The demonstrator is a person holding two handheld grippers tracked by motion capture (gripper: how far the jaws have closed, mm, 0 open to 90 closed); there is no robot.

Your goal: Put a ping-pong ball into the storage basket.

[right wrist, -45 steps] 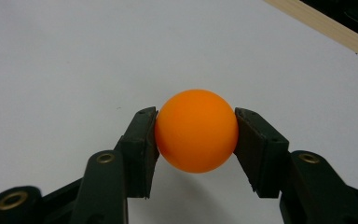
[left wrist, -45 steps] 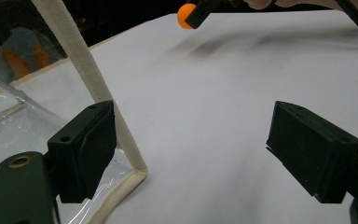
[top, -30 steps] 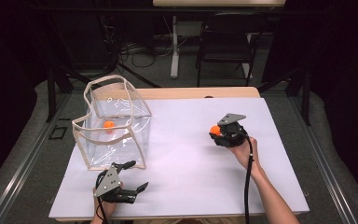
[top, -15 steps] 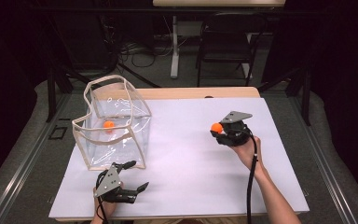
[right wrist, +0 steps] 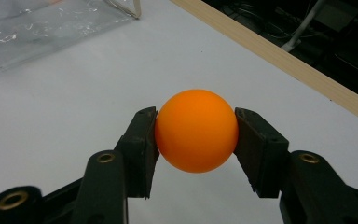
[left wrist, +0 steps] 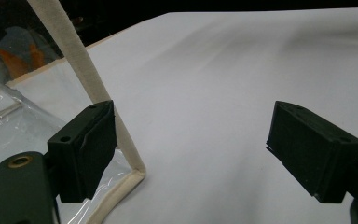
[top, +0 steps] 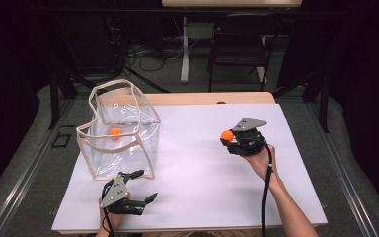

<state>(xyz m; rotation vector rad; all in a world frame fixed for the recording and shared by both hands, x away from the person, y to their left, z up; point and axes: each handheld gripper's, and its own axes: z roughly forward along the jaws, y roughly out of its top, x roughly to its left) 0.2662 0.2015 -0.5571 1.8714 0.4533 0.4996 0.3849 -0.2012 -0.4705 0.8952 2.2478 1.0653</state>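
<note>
Nearest the person, the left gripper [top: 137,201] rests with jaws spread wide just in front of the clear bag [top: 121,131], its near corner seam beside one jaw, probably ready to steady it. To the bag's right and farther out, the right gripper [top: 229,139] pinches an orange ball [right wrist: 196,130] above the white sheet [top: 192,168], seemingly for dropping in. Two balls in all: the second orange ball [top: 114,132] appears to lie inside the bag, though reflections blur it.
</note>
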